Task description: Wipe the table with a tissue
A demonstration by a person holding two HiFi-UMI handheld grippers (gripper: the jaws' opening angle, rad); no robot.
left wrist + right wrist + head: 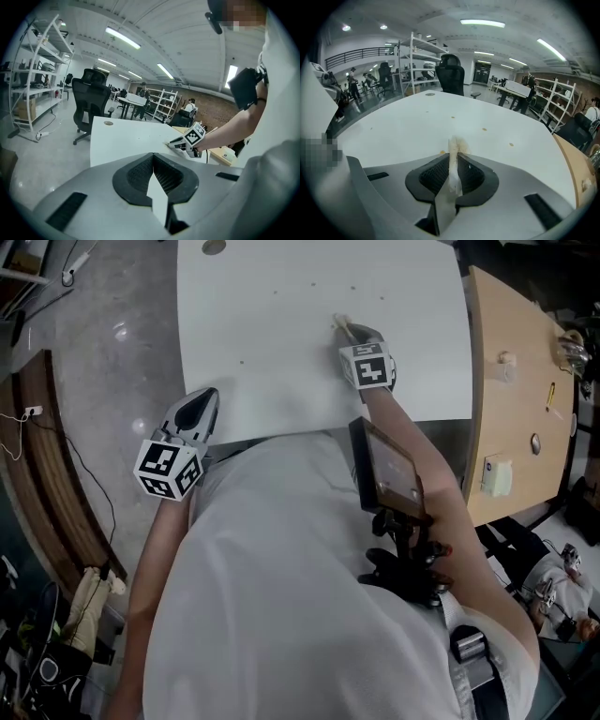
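The white table carries a few small brown spots. My right gripper rests low over the table's near right part, shut on a crumpled white tissue. In the right gripper view the tissue sticks out past the jaws of the right gripper, with a spot just left of its tip. My left gripper hangs at the table's near left edge, shut and empty. The left gripper view shows the left gripper closed, and the right gripper on the tabletop.
A wooden desk with small items adjoins the table on the right. A round cable hole sits at the table's far side. Behind the table stand a black office chair and metal shelves. Floor and a curved wooden bench lie left.
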